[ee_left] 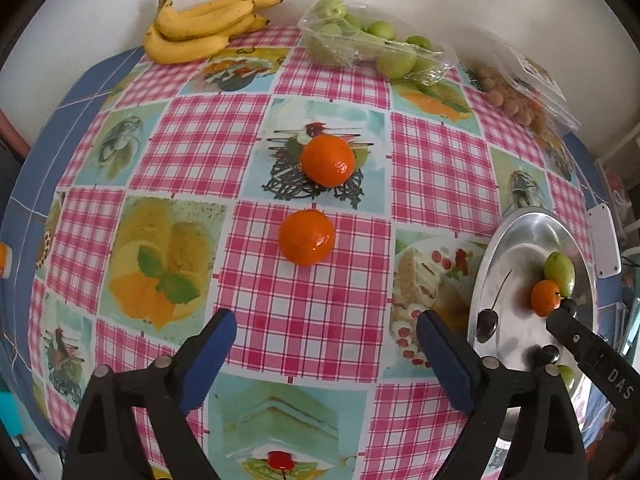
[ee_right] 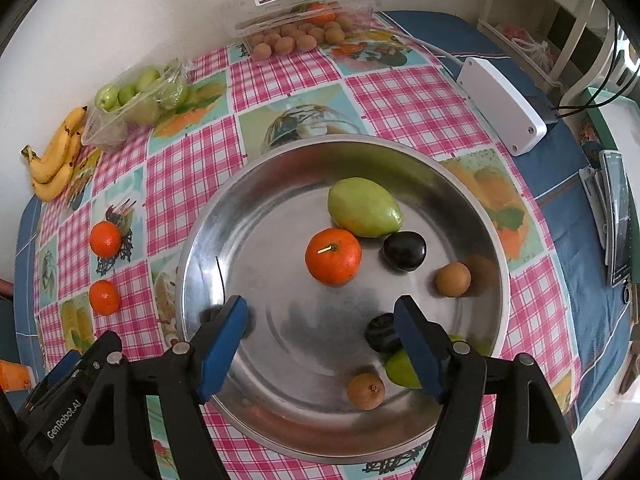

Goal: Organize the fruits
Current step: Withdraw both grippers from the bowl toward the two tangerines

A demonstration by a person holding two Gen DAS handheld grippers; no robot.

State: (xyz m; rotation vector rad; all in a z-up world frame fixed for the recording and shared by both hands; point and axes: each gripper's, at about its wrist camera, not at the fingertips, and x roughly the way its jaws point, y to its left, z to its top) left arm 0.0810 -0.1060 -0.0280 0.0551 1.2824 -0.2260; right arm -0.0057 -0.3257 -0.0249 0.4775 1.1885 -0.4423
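The tray [ee_right: 460, 172] already holds a mixed lot: one orange [ee_right: 333, 256] near its middle, touching a large green fruit [ee_right: 364, 208] behind it, a dark plum [ee_right: 405, 249] just beside both, two small brown fruits [ee_right: 453, 279] toward the right and near rims, and another dark fruit and a green one partly hidden behind your right gripper [ee_right: 320, 344]. Two loose oranges are still out on the tablecloth [ee_left: 312, 320], well apart from the tray: the nearer orange [ee_left: 307, 237] sits on a pink checked square, the farther orange [ee_left: 328, 160] on a printed picture just behind it.

Your left gripper [ee_left: 324, 356] hangs over the cloth with its jaws spread wide and nothing between them; the nearer orange lies ahead of the fingertips, not yet between them. Your right gripper stands over the tray, also well open and empty, with the tray orange ahead of it.

By the look of it you are between a drop and the next pick. The next move would be to bring the left gripper forward and down so the pads straddle the nearer orange at its widest part, then close gently; it is round and smooth and may roll off if nudged by one pad first.

Against the wall wait the bananas [ee_left: 200, 28], a bag of green fruit [ee_left: 360, 40] and a clear box of brown fruit [ee_right: 304, 12].
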